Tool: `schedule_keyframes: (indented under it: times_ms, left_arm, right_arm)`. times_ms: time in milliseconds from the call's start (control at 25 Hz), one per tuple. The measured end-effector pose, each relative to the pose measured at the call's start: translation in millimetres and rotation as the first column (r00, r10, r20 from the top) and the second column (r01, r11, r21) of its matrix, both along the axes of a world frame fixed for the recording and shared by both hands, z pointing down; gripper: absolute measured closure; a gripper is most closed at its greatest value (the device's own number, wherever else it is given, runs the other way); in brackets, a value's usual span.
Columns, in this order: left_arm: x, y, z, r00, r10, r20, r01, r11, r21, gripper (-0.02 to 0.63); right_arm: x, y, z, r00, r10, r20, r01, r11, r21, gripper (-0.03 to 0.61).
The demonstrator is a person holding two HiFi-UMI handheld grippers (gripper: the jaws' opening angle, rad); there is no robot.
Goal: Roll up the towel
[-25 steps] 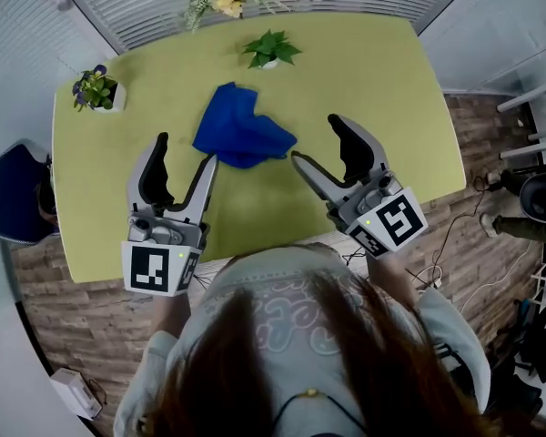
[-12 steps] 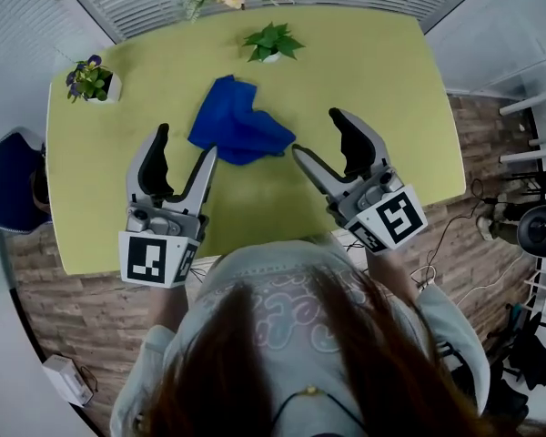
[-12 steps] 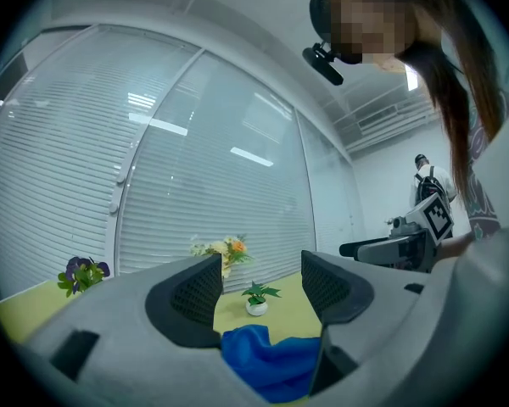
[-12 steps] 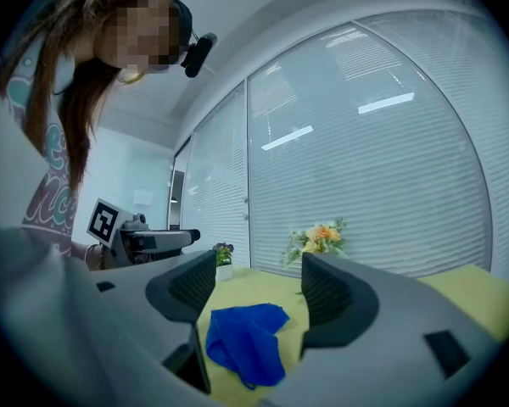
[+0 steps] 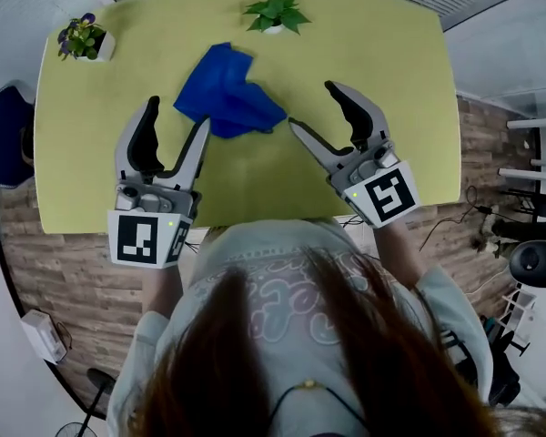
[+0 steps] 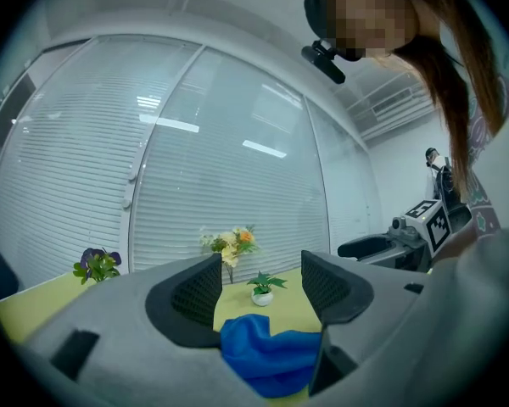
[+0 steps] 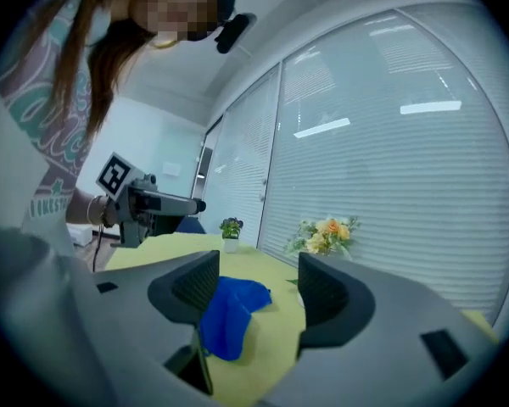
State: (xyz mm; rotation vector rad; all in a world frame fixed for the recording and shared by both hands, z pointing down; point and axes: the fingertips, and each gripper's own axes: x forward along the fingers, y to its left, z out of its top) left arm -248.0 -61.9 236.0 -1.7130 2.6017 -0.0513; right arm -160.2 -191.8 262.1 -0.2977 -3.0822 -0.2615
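A crumpled blue towel point(image 5: 226, 94) lies on the yellow-green table point(image 5: 391, 80), a little beyond both grippers. My left gripper point(image 5: 176, 121) hovers open just near and left of the towel, and its own view shows the towel point(image 6: 267, 359) low between the jaws but untouched. My right gripper point(image 5: 313, 107) is open to the towel's right, slightly apart from its edge. Its jaws have just been closing a little, with nothing between them. In the right gripper view the towel point(image 7: 229, 312) sits ahead by the left jaw.
A small green potted plant point(image 5: 275, 15) stands behind the towel, and a purple-flowered pot point(image 5: 80, 39) sits at the table's far left corner. A blue chair point(image 5: 5, 135) is off the left edge. A flower bouquet point(image 6: 233, 244) stands by the window blinds.
Both grippers have edged a little nearer the towel and lower. The right gripper has rolled slightly. The towel lies as before.
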Motion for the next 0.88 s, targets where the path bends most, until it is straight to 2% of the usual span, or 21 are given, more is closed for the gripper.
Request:
schedule_keyframes:
  times_ms: [120, 280, 360, 440, 600, 800, 880]
  left_arm:
    - [5.1, -2.5, 16.9, 0.999, -0.025, -0.02, 0.025, 0.999, -0.042, 0.321]
    - [11.9, -5.4, 44.0, 0.997, -0.059, -0.055, 0.053, 0.993, -0.104, 0.321]
    - [14.6, -7.3, 56.8, 0.994, -0.076, -0.073, 0.065, 0.988, -0.141, 0.322]
    - [15.8, -7.3, 72.1, 0.992, -0.097, -0.086, 0.079, 0.979, -0.187, 0.321]
    - [17.6, -9.0, 100.3, 0.987, -0.121, -0.109, 0.091, 0.965, -0.245, 0.322]
    - [23.7, -12.9, 134.6, 0.981, -0.132, -0.144, 0.069, 0.923, -0.378, 0.331]
    - [23.1, -15.2, 146.4, 0.977, -0.129, -0.171, 0.048, 0.911, -0.41, 0.331]
  right_arm:
    - [-1.7, -0.4, 14.9, 0.999, -0.046, -0.018, 0.047, 0.992, 0.114, 0.291]
    - [-0.3, -4.2, 60.7, 0.976, -0.107, -0.192, 0.157, 0.951, 0.268, 0.3]
    - [-2.9, -4.8, 75.5, 0.964, -0.131, -0.232, 0.202, 0.927, 0.316, 0.302]
    - [-5.7, -3.4, 86.4, 0.955, -0.156, -0.251, 0.243, 0.899, 0.365, 0.302]
    - [-8.2, -0.3, 108.2, 0.938, -0.197, -0.284, 0.316, 0.821, 0.476, 0.302]
    - [-12.2, 5.6, 131.8, 0.912, -0.24, -0.331, 0.389, 0.758, 0.523, 0.311]
    - [-14.4, 7.1, 138.6, 0.905, -0.25, -0.344, 0.411, 0.725, 0.553, 0.311]
